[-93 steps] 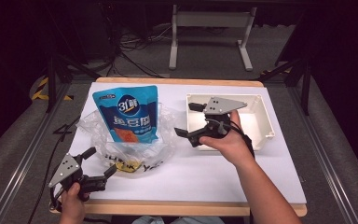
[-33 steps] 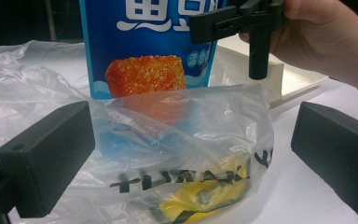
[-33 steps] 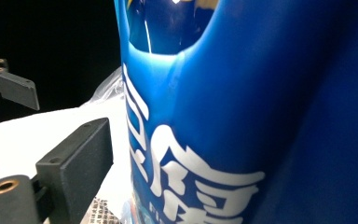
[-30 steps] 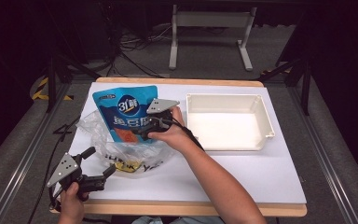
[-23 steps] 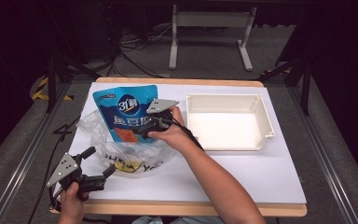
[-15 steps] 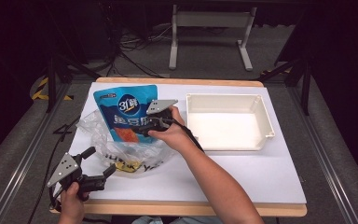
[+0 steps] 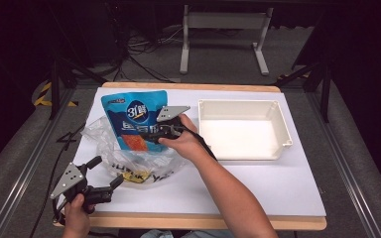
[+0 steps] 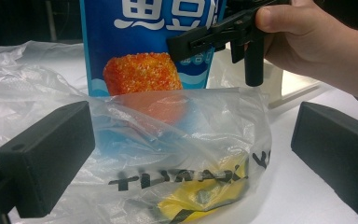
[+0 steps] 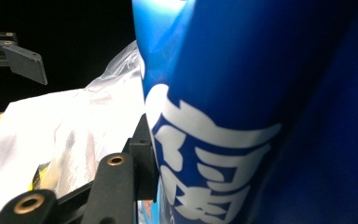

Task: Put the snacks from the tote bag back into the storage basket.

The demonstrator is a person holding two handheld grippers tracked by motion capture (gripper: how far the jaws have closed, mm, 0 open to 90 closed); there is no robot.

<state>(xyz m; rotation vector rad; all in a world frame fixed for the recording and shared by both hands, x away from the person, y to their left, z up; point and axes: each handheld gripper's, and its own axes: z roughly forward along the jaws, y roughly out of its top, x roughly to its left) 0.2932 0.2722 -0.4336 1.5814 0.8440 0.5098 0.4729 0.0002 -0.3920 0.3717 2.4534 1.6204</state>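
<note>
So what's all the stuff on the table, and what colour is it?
Snack pouch: one, blue with an orange picture, left of middle, lower end inside the bag.
Plastic bag: one, clear with black letters, front left, something yellow inside.
Tray: one, white, right of middle, nothing in it.
Table: one, white top with a wooden edge.
Metal stand: one, grey, on the floor behind the table.
Left gripper: one, black, open, near the bag's front.
Right gripper: one, black, jaws just closed on the snack pouch.
</note>
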